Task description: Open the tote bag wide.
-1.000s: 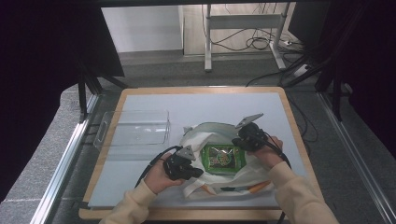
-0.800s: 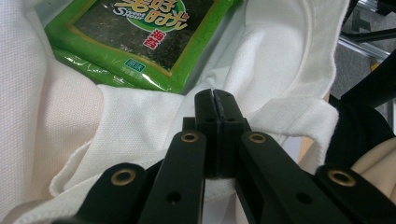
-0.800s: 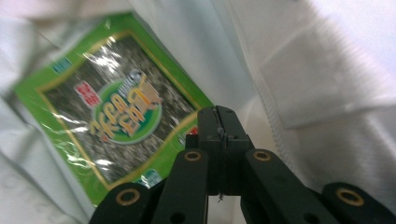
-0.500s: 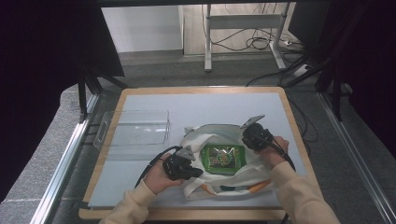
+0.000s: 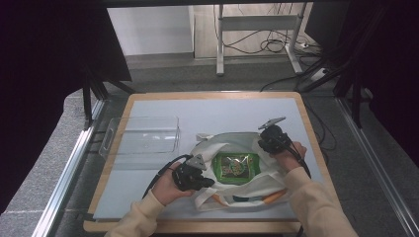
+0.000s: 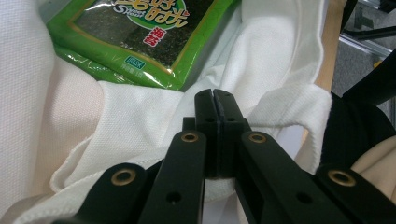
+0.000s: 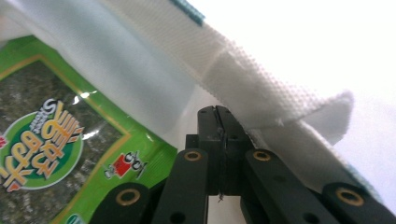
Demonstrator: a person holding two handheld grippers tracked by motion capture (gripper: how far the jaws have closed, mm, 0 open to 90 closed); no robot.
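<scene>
White cloth bag [image 5: 237,173]: lies open near the table's [image 5: 148,207] front edge, right of centre. Green seaweed packet [image 5: 236,165] rests inside its mouth.
Left gripper [image 5: 203,182]: at the bag's left rim, jaws closed on a fold of the cloth.
Right gripper [image 5: 263,144]: at the bag's right rim, jaws closed, cloth edge caught between them.
Clear plastic tray [image 5: 143,136]: toward the table's left edge, apart from the bag.
</scene>
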